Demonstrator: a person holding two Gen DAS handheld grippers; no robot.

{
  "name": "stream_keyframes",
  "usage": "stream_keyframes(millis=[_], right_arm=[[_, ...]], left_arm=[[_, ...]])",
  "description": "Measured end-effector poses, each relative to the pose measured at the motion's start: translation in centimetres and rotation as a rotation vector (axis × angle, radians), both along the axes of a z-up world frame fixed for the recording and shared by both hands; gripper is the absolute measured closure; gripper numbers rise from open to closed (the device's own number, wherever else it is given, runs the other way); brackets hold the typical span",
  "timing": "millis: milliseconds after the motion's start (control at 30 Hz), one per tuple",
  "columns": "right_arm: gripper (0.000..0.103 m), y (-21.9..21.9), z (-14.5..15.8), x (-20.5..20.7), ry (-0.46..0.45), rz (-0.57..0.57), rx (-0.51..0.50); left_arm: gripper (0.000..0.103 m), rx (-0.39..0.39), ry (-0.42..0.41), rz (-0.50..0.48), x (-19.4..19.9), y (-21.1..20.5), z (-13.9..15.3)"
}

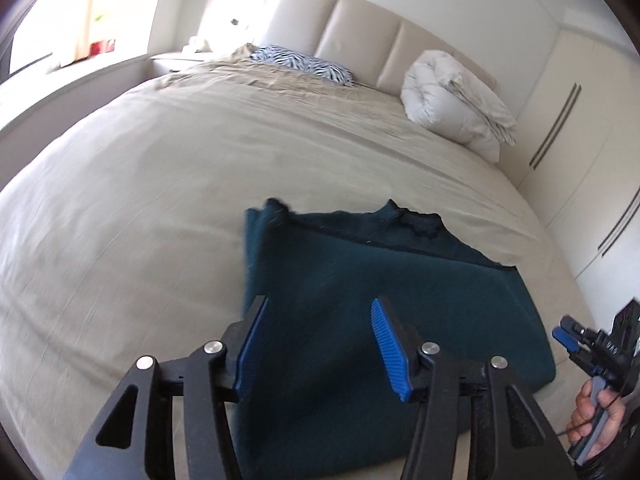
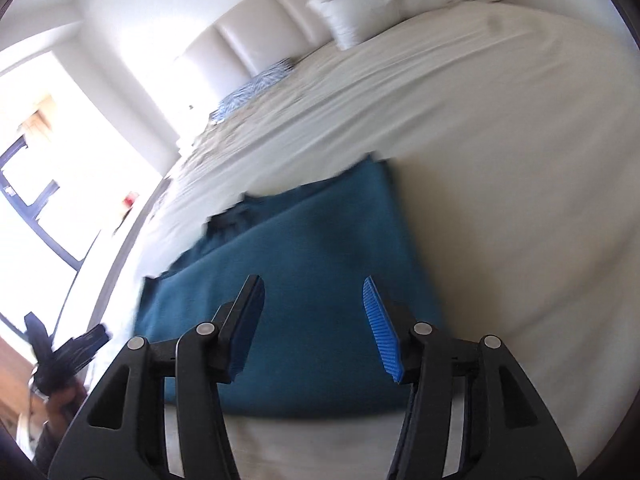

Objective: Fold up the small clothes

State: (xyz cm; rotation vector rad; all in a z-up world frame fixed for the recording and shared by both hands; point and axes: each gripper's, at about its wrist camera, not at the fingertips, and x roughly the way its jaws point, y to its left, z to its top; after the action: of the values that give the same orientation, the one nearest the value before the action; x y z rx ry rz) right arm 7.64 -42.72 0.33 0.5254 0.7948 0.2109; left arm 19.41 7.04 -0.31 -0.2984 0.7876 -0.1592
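Tools, left (image 1: 316, 344) and right (image 2: 312, 328), hang wide-jawed over folded teal garment (image 1: 360, 300), bare bed (image 1: 140, 200) around.

- The left wrist view looks forward past its own left gripper (image 1: 318, 344) and down at the near edge of the bed (image 1: 160, 184), facing the headboard (image 1: 360, 36).
- The right wrist view looks past the right gripper (image 2: 314, 330), rolled sideways, so the headboard (image 2: 260, 36) tilts to the upper left.
- Both sit close above the teal garment (image 1: 380, 292), which both views share (image 2: 304, 248), along with the white duvet roll (image 1: 452, 100) (image 2: 368, 0).
- Each view catches the other gripper at its frame edge (image 1: 592, 344) (image 2: 68, 356).
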Motion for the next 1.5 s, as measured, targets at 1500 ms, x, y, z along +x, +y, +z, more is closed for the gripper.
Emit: stream_keyframes(millis=[1500], right_arm=[[0.067,6.8,-8.5,21.4,0.102,0.040,0.308]], left_arm=[[0.045,-0.202,0.018,-0.006,10.4,3.3,-6.5]])
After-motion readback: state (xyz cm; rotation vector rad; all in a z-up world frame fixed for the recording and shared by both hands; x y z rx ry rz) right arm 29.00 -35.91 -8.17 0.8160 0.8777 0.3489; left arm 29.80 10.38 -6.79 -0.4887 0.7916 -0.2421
